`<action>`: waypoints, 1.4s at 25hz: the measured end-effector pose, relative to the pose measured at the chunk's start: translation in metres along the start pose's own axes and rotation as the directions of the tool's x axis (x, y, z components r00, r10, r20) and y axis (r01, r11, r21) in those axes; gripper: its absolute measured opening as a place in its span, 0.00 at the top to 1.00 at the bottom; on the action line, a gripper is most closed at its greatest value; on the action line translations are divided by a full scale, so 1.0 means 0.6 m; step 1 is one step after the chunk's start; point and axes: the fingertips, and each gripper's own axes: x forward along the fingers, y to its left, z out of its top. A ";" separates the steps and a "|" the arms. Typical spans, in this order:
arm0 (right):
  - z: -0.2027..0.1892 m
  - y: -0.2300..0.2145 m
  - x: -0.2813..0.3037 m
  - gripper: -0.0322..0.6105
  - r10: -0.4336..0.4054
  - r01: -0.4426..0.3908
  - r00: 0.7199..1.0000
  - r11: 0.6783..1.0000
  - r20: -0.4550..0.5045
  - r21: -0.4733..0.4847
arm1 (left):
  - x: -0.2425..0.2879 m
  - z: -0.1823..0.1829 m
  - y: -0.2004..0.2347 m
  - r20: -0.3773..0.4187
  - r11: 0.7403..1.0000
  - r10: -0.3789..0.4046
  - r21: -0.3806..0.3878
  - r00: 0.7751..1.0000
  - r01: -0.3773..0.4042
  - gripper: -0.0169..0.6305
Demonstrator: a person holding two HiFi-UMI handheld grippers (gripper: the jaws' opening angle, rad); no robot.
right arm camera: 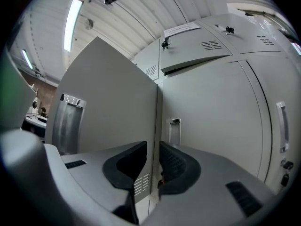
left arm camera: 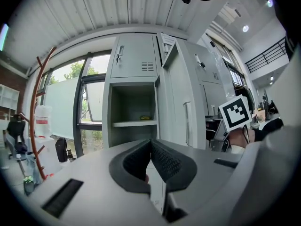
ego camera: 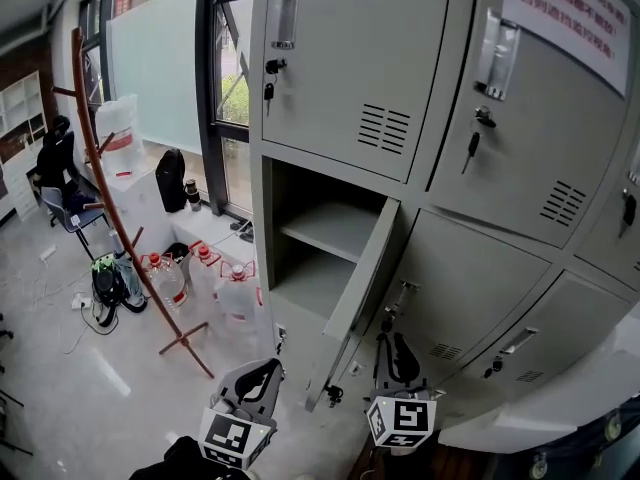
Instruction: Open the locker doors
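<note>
Left gripper (ego camera: 250, 380): jaws closed, pad tips meeting, and we see nothing between them. Right gripper (right arm camera: 153, 150): jaws parted and not gripping; the free edge of the open locker door (ego camera: 366, 268) runs up in line with the gap, and neither pad presses on it. In the right gripper view the door's outer face, with its recessed metal handle (right arm camera: 68, 122), lies left of the tips; the closed neighbouring door (right arm camera: 211, 117) lies right of them. Straight ahead of the left gripper, slightly left of its tips, is the opened compartment (left arm camera: 131, 105) with one shelf (left arm camera: 132, 123) and a small yellow item (left arm camera: 146, 118) on it. The swung-out door stands just right of those tips. The right gripper's marker cube (left arm camera: 235, 113) shows further right. Above both grippers the upper doors are shut: one with keys hanging in its lock (ego camera: 268, 80), and one with a paper notice (ego camera: 565, 13). Well off to the left of the left gripper we see a red-brown coat stand (ego camera: 108, 198) and water jugs (ego camera: 236, 296) on the floor.
</note>
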 end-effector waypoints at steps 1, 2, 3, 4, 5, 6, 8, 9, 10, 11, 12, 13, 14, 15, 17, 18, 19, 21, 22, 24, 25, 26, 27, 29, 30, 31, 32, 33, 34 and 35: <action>0.002 -0.004 0.008 0.81 0.002 -0.002 1.000 1.000 0.001 -0.003 | 0.000 0.000 0.001 -0.002 1.000 0.002 0.002 1.000 -0.002 0.94; 0.004 -0.007 0.016 0.79 0.002 -0.002 1.000 1.000 0.001 -0.007 | 0.001 0.000 0.001 -0.003 1.000 0.003 0.004 1.000 -0.003 0.94; 0.006 -0.011 0.024 0.77 0.001 0.000 1.000 1.000 0.001 -0.010 | 0.000 0.000 0.002 -0.003 1.000 0.004 0.005 1.000 -0.004 0.94; 0.007 -0.015 0.033 0.77 -0.002 0.002 1.000 1.000 -0.001 -0.011 | 0.001 0.001 0.004 -0.003 1.000 0.007 0.005 1.000 -0.007 0.94; 0.006 -0.018 0.042 0.76 -0.003 0.003 1.000 1.000 -0.006 -0.011 | 0.001 0.001 0.007 -0.003 1.000 0.010 0.005 1.000 -0.010 0.94; 0.004 -0.021 0.050 0.74 -0.004 0.004 1.000 1.000 -0.013 -0.010 | 0.002 0.001 0.009 -0.003 1.000 0.012 0.005 1.000 -0.012 0.94; -0.001 -0.027 0.064 0.73 -0.009 0.009 1.000 1.000 -0.025 -0.010 | 0.004 0.001 0.009 -0.005 1.000 0.014 0.006 1.000 -0.014 0.94; -0.004 -0.032 0.070 0.72 -0.013 0.013 0.999 1.000 -0.030 -0.011 | 0.005 0.000 0.008 -0.006 1.000 0.013 0.006 1.000 -0.013 0.94; -0.007 -0.036 0.075 0.72 -0.017 0.017 0.999 1.000 -0.034 -0.014 | 0.007 -0.001 0.008 -0.008 1.000 0.013 0.006 1.000 -0.013 0.94; -0.010 -0.039 0.081 0.72 -0.020 0.020 0.999 1.000 -0.038 -0.018 | 0.009 -0.003 0.008 -0.011 1.000 0.014 0.006 1.000 -0.014 0.94; -0.013 -0.041 0.087 0.72 -0.021 0.020 0.999 1.000 -0.043 -0.022 | 0.010 -0.005 0.008 -0.015 1.000 0.014 0.006 1.000 -0.014 0.94; -0.016 -0.042 0.093 0.72 -0.020 0.019 0.999 0.999 -0.049 -0.027 | 0.012 -0.006 0.008 -0.017 1.000 0.015 0.005 1.000 -0.015 0.94; -0.018 -0.043 0.098 0.72 -0.018 0.016 0.998 0.999 -0.054 -0.034 | 0.014 -0.007 0.007 -0.019 1.000 0.016 0.004 1.000 -0.016 0.94; -0.020 -0.044 0.103 0.72 -0.017 0.015 0.998 0.999 -0.058 -0.040 | 0.016 -0.008 0.007 -0.020 1.000 0.017 0.002 1.000 -0.017 0.94; -0.025 -0.047 0.111 0.72 -0.017 0.014 0.998 0.999 -0.068 -0.042 | 0.019 -0.010 0.007 -0.024 1.000 0.021 0.002 1.000 -0.021 0.94; -0.027 -0.048 0.114 0.72 -0.017 0.014 0.997 0.999 -0.072 -0.039 | 0.020 -0.010 0.007 -0.025 1.000 0.022 0.002 0.999 -0.022 0.94; -0.030 -0.049 0.118 0.71 -0.017 0.014 0.997 0.999 -0.077 -0.037 | 0.022 -0.011 0.007 -0.027 1.000 0.022 0.001 0.999 -0.022 0.94; -0.033 -0.051 0.125 0.71 -0.016 0.013 0.996 0.999 -0.084 -0.042 | 0.023 -0.012 0.008 -0.030 1.000 0.025 0.001 0.999 -0.025 0.94; -0.035 -0.051 0.128 0.71 -0.014 0.010 0.996 0.999 -0.088 -0.046 | 0.023 -0.013 0.009 -0.032 1.000 0.026 0.001 0.999 -0.026 0.94; -0.039 -0.049 0.134 0.71 -0.003 -0.002 0.995 0.999 -0.099 -0.049 | 0.023 -0.015 0.011 -0.034 1.000 0.029 0.002 0.999 -0.029 0.94; -0.042 -0.048 0.137 0.71 0.003 -0.009 0.994 0.999 -0.107 -0.049 | 0.023 -0.015 0.011 -0.035 1.000 0.030 0.003 0.999 -0.030 0.94; -0.045 -0.047 0.138 0.71 0.007 -0.012 0.993 0.999 -0.115 -0.049 | 0.022 -0.015 0.012 -0.035 1.000 0.030 0.003 0.999 -0.030 0.94; -0.047 -0.046 0.137 0.71 0.006 -0.012 0.993 0.999 -0.119 -0.050 | 0.021 -0.016 0.012 -0.036 1.000 0.030 0.004 0.999 -0.030 0.94; -0.048 -0.044 0.134 0.71 -0.003 -0.003 0.993 0.999 -0.118 -0.052 | 0.017 -0.017 0.015 -0.037 1.000 0.030 0.003 0.999 -0.030 0.94; -0.048 -0.044 0.132 0.72 -0.008 0.002 0.993 0.999 -0.117 -0.054 | 0.015 -0.017 0.016 -0.036 1.000 0.031 0.001 0.999 -0.030 0.94; -0.047 -0.044 0.130 0.74 -0.015 0.008 0.993 0.998 -0.116 -0.056 | 0.013 -0.017 0.018 -0.035 1.000 0.030 0.000 0.999 -0.030 0.94; -0.047 -0.045 0.126 0.76 -0.021 0.014 0.993 0.998 -0.117 -0.061 | 0.011 -0.017 0.019 -0.035 1.000 0.028 -0.001 0.999 -0.028 0.94; -0.046 -0.044 0.123 0.78 -0.027 0.019 0.993 0.998 -0.119 -0.066 | 0.008 -0.017 0.019 -0.034 1.000 0.025 0.000 0.999 -0.025 0.94; -0.046 -0.043 0.118 0.80 -0.031 0.023 0.992 0.997 -0.122 -0.070 | 0.005 -0.017 0.020 -0.033 1.000 0.022 0.001 0.999 -0.022 0.94; -0.046 -0.040 0.114 0.81 -0.034 0.025 0.992 0.997 -0.124 -0.072 | 0.002 -0.016 0.021 -0.031 1.000 0.018 0.002 0.999 -0.018 0.94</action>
